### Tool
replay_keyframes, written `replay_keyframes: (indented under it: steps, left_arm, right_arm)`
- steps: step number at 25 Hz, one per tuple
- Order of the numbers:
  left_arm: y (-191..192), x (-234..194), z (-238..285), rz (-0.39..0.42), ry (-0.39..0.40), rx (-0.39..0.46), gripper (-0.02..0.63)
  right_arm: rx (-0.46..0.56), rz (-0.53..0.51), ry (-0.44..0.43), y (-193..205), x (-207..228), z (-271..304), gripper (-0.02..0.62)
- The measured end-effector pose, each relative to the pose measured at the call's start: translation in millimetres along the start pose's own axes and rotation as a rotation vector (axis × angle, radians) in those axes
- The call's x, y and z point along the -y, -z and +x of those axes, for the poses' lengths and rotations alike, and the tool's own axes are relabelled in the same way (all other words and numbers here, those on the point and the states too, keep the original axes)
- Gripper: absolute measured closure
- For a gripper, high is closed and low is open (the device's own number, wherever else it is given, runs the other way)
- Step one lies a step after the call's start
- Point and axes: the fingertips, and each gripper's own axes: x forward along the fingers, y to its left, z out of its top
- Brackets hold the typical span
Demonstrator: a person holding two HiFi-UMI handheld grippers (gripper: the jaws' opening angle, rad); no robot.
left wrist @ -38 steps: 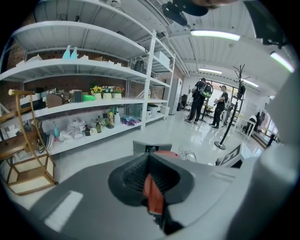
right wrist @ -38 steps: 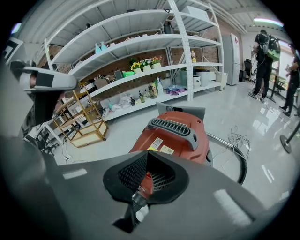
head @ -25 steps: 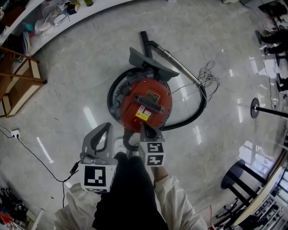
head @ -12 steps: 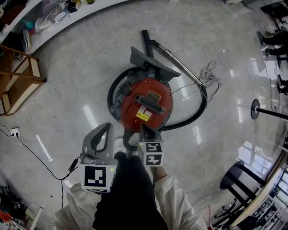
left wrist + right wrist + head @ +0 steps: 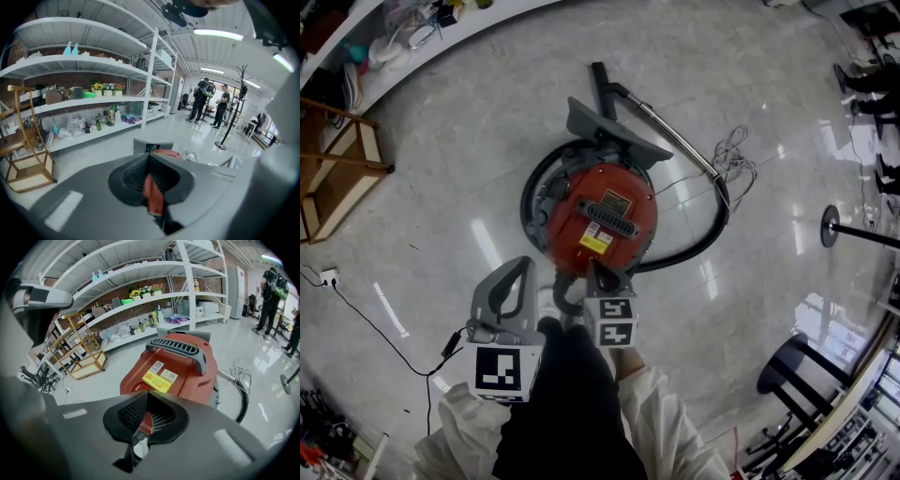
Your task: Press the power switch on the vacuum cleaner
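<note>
Floor [image 5: 441, 159]: pale, polished stone, reflecting the ceiling lights. White shelves [image 5: 93, 61] in several tiers run along one wall, stocked with bottles and small goods. One wooden rack [image 5: 342, 178] stands by them.

One red vacuum cleaner [image 5: 602, 217] sits on the floor directly ahead of the person. It has one black carry handle on top and two labels. One black hose [image 5: 703, 242] loops round its right side. One metal tube [image 5: 675, 139] and one grey floor nozzle [image 5: 614, 131] lie beyond it. One loose white cord [image 5: 733, 155] lies tangled to the right.

Two people [image 5: 204, 98] stand far down the room.

Left gripper [image 5: 521, 265]: jaws closed tip to tip, gripping nothing, held over bare floor left of the vacuum.

Right gripper [image 5: 598, 270]: jaws likewise closed and empty, tips at the vacuum's near edge. Contact cannot be confirmed.
</note>
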Motion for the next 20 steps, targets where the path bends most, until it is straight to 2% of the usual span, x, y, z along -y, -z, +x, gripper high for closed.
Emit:
replay_keyframes:
  steps: [20]
  left_arm:
    - [3.9, -2.2, 0.2, -0.005, -0.003, -0.011, 0.606]
  right_arm:
    - [-0.012, 0.001, 0.01, 6.7, 4.3, 3.1, 0.594]
